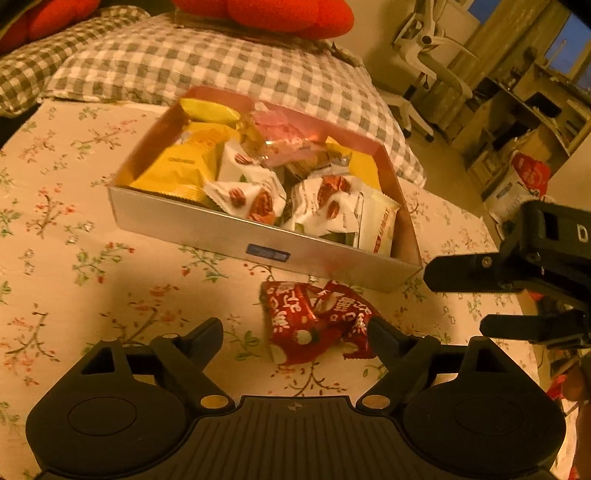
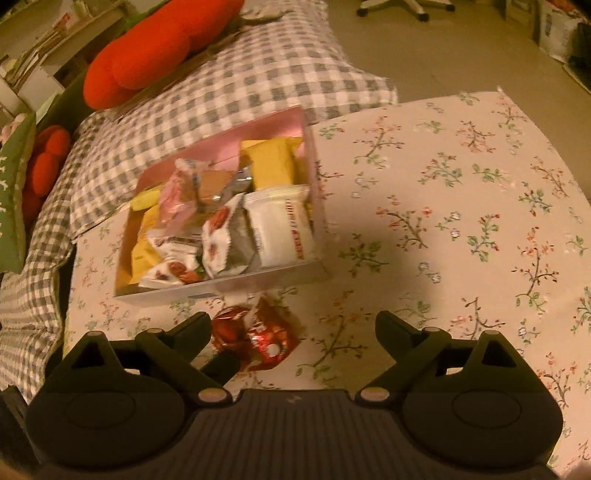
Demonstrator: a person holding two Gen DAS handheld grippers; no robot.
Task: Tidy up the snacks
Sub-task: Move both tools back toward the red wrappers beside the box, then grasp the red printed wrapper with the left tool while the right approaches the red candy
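Observation:
A shallow silver box [image 1: 221, 227] with a pink inside sits on the floral bedsheet, filled with several yellow, white and pink snack packets; it also shows in the right wrist view [image 2: 221, 286]. A red snack packet [image 1: 314, 321] lies on the sheet just in front of the box, also visible in the right wrist view [image 2: 258, 332]. My left gripper [image 1: 295, 332] is open, its fingers either side of the red packet, above it. My right gripper [image 2: 291, 325] is open and empty, with the red packet near its left finger; it appears in the left wrist view [image 1: 458, 302] at the right.
Grey checked pillows [image 1: 221, 70] lie behind the box with red plush cushions [image 1: 280, 14] on them. A white office chair [image 1: 428, 55] and shelves stand beyond the bed at the right. The floral sheet [image 2: 461, 203] stretches to the right of the box.

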